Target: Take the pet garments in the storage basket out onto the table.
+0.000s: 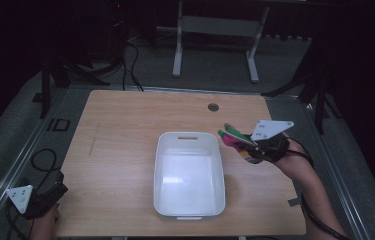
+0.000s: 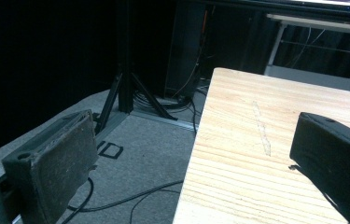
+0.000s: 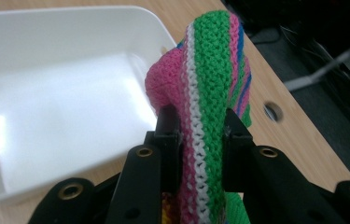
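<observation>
My right gripper (image 1: 247,146) is shut on a knitted cloth (image 3: 212,79) striped in green, pink, white and blue, and holds it in the air just right of the white bin (image 1: 161,165). In the right gripper view my right gripper (image 3: 199,133) pinches the cloth between both black jaws, with the bin (image 3: 9,28) lying beyond and to the left. My left gripper (image 1: 55,192) rests at the table's near left corner. Its own view shows my left gripper (image 2: 196,154) open, one jaw over the floor and one over the wood, nothing between them.
The wooden table (image 1: 120,120) has a round cable hole (image 1: 213,107) near its far edge. A white table frame (image 1: 215,30) stands on the floor behind. Dark stands and cables (image 2: 135,98) sit off the table's left side.
</observation>
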`<state>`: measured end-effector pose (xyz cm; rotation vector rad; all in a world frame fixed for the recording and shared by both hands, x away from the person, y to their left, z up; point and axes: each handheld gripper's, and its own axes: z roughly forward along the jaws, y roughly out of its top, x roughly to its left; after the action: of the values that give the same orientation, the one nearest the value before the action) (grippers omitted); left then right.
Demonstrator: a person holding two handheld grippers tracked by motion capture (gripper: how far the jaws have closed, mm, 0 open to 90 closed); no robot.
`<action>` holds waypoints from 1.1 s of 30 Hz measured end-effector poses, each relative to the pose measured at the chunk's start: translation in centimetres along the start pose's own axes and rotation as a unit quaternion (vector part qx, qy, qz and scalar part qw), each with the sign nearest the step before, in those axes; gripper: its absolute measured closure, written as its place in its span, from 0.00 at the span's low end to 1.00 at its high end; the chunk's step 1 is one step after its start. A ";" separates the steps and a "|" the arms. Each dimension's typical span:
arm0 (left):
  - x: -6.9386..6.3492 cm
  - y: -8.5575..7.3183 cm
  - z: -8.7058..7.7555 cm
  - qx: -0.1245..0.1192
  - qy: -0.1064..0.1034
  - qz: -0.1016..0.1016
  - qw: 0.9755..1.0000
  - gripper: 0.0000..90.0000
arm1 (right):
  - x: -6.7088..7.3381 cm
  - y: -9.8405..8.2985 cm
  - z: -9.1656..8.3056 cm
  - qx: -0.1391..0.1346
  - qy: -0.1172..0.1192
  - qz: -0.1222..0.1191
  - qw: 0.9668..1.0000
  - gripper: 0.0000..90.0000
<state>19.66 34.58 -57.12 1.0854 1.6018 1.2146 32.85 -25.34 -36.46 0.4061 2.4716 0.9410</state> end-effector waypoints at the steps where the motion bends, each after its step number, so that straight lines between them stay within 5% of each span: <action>1: 0.0 0.0 0.0 -0.001 0.000 0.000 1.000 0.01 | -0.2 -0.5 -0.3 0.000 -0.004 0.006 1.000 0.82; 14: 0.0 0.0 0.0 0.000 0.000 -0.001 1.000 0.01 | -1.8 -4.7 -1.0 0.009 -0.038 0.043 0.998 0.81; 26: 0.0 0.0 0.0 -0.001 -0.001 0.000 1.000 0.01 | -0.9 -9.3 3.7 0.046 -0.054 0.071 0.995 0.81; 33: 0.0 0.0 0.0 -0.001 -0.001 0.002 1.000 0.01 | -0.1 -11.7 7.2 0.066 -0.037 0.094 0.993 0.81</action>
<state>19.70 34.54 -57.13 1.0883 1.5985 1.2172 35.39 -29.93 -49.20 0.7158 2.4683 0.8202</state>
